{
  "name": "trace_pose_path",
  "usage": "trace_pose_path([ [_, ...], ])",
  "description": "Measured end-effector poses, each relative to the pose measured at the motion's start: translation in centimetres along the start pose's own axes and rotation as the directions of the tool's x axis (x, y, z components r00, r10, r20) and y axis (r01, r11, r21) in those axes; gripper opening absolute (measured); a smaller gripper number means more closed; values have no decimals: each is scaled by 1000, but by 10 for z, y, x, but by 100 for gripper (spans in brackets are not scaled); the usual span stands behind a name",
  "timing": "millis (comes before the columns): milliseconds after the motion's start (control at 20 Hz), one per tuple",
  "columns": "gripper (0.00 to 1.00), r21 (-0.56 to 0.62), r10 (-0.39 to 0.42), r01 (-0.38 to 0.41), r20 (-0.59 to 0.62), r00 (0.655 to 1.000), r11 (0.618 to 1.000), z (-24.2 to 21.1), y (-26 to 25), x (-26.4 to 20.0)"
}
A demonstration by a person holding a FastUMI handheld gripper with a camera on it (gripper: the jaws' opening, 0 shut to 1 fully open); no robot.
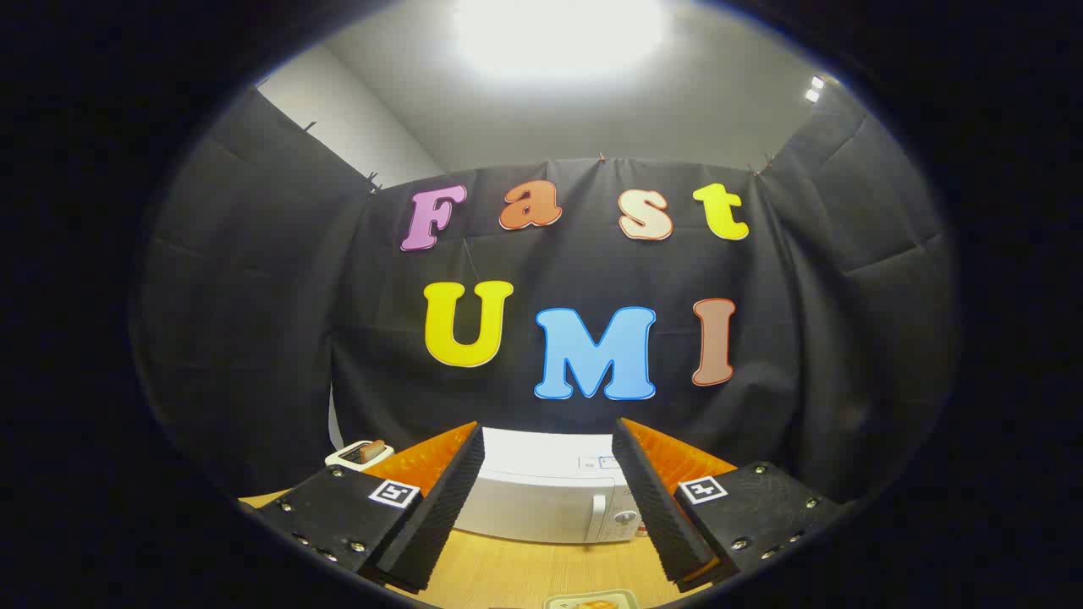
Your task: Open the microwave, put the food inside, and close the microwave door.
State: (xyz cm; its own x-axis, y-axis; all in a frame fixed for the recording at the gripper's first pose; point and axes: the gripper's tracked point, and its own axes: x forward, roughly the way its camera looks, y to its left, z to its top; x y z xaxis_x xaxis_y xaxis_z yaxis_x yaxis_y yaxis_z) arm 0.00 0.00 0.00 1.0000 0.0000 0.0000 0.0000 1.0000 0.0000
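A white microwave (546, 499) stands on the wooden table beyond my fingers, its door shut and a vertical handle (598, 518) at its right side. My gripper (548, 440) is held above the table, open, with nothing between its fingers. The microwave shows in the gap between them. Just below the fingers, at the near edge of the table, lies a pale plate (592, 600) with a bit of orange-brown food (595, 605) on it, mostly cut off.
A white toaster (360, 454) with a slice of bread in it stands to the left of the microwave, partly behind my left finger. The wooden table top (533, 571) runs between the microwave and the plate. Black cloth walls close the booth behind.
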Motion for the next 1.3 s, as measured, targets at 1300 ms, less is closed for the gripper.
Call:
trace_pose_path([
  [1300, 96, -13, -18, 18, 47, 999, 1000, -3, -7, 2],
])
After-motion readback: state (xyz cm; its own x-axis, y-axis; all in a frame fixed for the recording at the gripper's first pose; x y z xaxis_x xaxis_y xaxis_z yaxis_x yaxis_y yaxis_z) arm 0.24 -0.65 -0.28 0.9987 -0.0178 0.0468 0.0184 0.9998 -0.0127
